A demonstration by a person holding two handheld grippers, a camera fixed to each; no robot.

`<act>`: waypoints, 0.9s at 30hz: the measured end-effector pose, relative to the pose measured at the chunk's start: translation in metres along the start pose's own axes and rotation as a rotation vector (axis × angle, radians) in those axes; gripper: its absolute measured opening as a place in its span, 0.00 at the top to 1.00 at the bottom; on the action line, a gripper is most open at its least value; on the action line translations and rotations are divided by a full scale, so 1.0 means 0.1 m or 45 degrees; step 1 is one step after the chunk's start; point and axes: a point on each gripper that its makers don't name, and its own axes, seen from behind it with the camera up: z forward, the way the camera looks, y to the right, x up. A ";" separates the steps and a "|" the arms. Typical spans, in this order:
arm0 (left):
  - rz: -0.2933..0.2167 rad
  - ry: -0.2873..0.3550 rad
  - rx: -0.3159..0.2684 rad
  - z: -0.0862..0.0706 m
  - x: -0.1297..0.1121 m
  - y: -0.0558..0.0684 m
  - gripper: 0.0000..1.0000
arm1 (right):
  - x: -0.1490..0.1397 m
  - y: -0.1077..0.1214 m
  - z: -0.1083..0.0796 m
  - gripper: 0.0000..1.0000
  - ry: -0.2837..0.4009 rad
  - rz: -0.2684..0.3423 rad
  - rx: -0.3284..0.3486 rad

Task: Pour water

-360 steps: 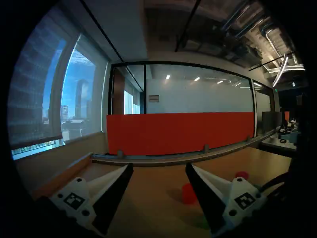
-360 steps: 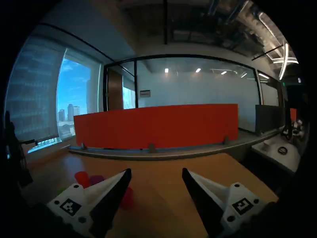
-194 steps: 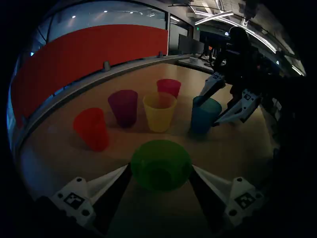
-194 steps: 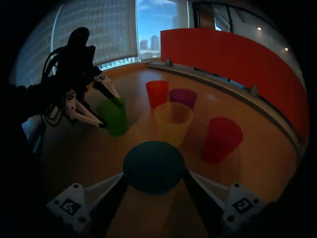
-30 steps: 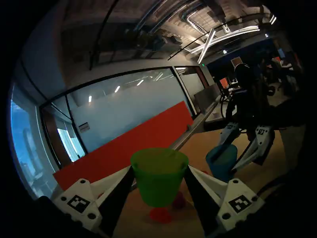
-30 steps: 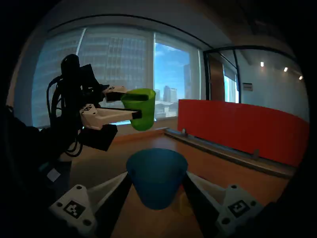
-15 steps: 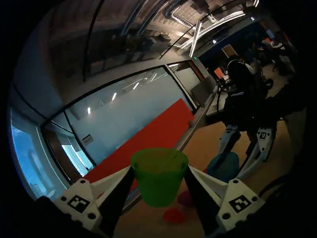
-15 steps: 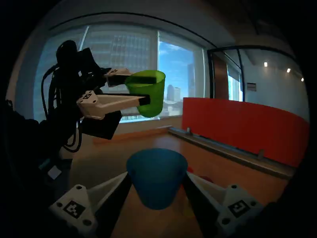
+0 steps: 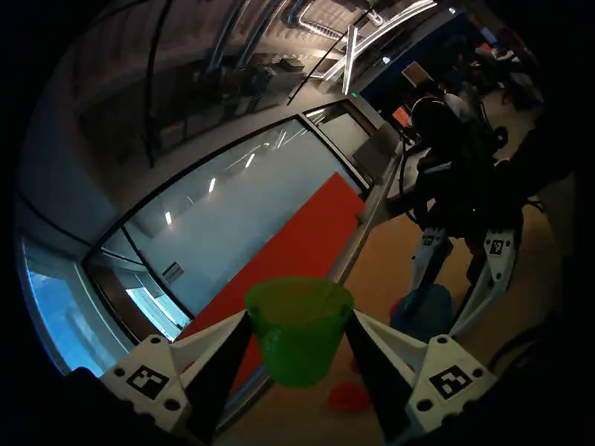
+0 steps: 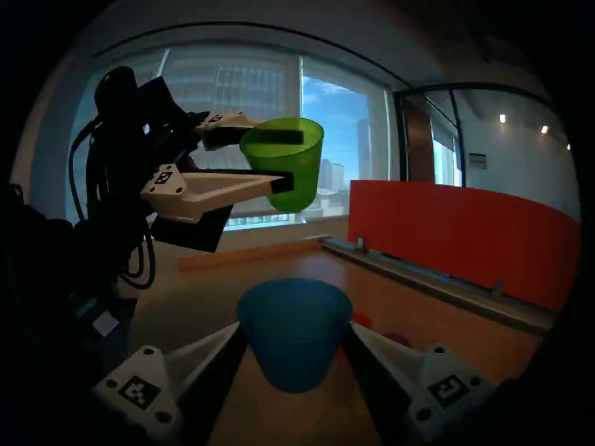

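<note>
**Two cups held in the air, green above blue**

The left gripper point(image 9: 297, 318) clamps a translucent green plastic cup point(image 9: 299, 349) between both fingers. The right gripper point(image 10: 294, 328) pinches a blue plastic cup point(image 10: 294, 349) the same way. The right gripper view sets the green cup higher than the blue, against a bright window point(image 10: 338, 141). The left gripper view, slanted, shows a small red cup point(image 9: 348, 396) down on the wooden table point(image 9: 383, 271).

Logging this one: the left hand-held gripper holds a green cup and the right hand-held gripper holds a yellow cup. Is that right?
Not quite. The right hand-held gripper holds a blue cup, not a yellow one; the right gripper view shows it in its grip. The left hand-held gripper does hold a green cup.
</note>
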 end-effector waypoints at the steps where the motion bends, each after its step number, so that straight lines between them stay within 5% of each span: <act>1: 0.006 -0.002 0.000 0.00 0.00 0.01 0.15 | 0.00 0.00 0.01 0.12 0.000 0.002 0.003; 27: 0.187 -0.038 0.018 0.18 -0.06 0.02 0.15 | -0.03 0.02 0.18 0.12 -0.004 0.007 0.029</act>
